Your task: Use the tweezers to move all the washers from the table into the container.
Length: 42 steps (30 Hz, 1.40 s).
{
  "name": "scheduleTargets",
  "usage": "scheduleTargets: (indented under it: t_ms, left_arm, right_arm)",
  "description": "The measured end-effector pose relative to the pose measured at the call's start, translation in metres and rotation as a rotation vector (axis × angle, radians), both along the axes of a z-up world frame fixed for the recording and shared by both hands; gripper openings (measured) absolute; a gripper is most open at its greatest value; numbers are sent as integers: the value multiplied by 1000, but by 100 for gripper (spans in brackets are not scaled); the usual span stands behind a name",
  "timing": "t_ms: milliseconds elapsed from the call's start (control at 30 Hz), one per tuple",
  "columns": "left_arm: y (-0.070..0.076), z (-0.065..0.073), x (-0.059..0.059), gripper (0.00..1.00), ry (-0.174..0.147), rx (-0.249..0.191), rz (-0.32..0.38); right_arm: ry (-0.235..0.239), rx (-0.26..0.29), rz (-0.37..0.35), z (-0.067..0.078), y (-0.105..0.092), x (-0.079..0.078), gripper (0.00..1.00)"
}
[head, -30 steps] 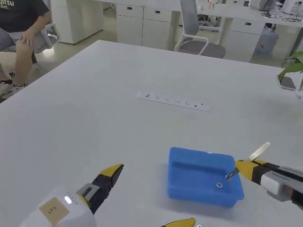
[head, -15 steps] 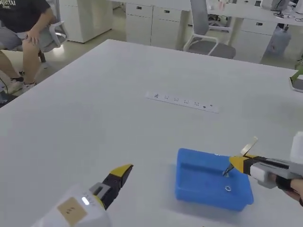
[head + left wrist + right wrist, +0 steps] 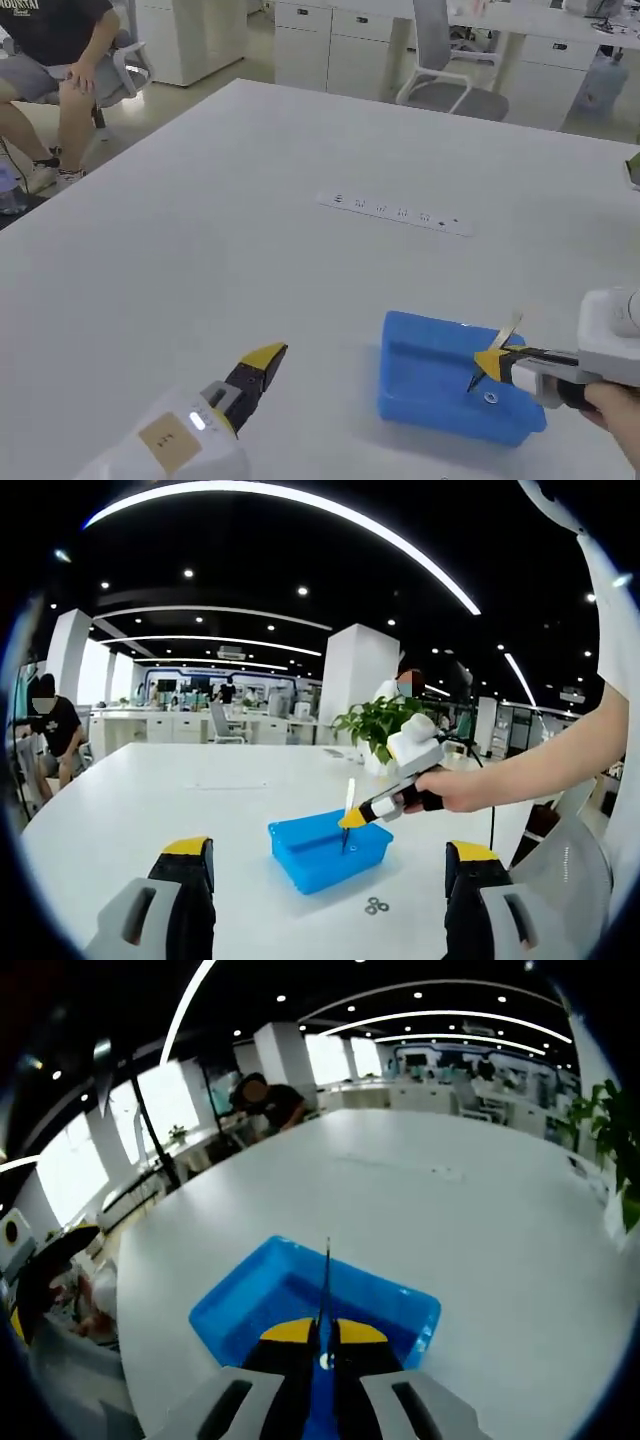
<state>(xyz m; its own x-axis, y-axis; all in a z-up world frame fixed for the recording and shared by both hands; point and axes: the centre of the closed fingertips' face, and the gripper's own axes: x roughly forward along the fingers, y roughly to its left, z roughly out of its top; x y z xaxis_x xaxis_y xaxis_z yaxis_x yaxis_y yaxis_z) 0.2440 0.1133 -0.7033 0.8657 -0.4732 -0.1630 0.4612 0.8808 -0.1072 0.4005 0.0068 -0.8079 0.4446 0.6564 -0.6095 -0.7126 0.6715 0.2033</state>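
The right gripper (image 3: 490, 362) has its fingers clenched on the tweezers (image 3: 508, 333), tips dipped into the blue container (image 3: 440, 325) so any drop lands inside, where one washer (image 3: 490, 398) lies. The left gripper (image 3: 327, 850) hangs released, and two washers (image 3: 377, 907) wait on the worktop (image 3: 250, 230).

We counted one blue container (image 3: 430, 385), one washer (image 3: 490, 398) inside it, two washers (image 3: 377, 906) on the table (image 3: 250, 260), one tweezers (image 3: 325, 1290), one power strip (image 3: 395, 213), one potted plant (image 3: 375, 725).
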Motion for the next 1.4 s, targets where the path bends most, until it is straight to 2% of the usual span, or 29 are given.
scheduleTargets:
  t_ms: [200, 300, 600, 800, 933, 1067, 1233, 1400]
  left_arm:
    - [-1, 1, -1, 98, -2, -2, 0]
    - [-1, 1, -1, 98, -1, -2, 2]
    - [1, 1, -1, 98, 0, -4, 5]
    - [0, 2, -1, 98, 0, -5, 2]
    - [1, 1, -1, 98, 1, -4, 3]
    - [0, 1, -1, 97, 3, -2, 0]
    - [0, 0, -1, 97, 7, 0, -4]
    - [-1, -1, -2, 97, 11, -4, -7]
  right_arm:
    - [-22, -29, 21, -2, 0, 1, 3]
    - [-53, -59, 28, -3, -1, -3, 3]
    - [-84, -59, 41, -5, -1, -6, 3]
    - [-90, -63, 22, -4, -4, -5, 4]
    - [-118, -33, 3, 7, -6, -4, 4]
    - [-150, 3, -1, 24, -4, -6, 4]
    - [-182, 43, 18, 46, 1, -19, 4]
    - [-193, 85, 13, 62, 2, -34, 4]
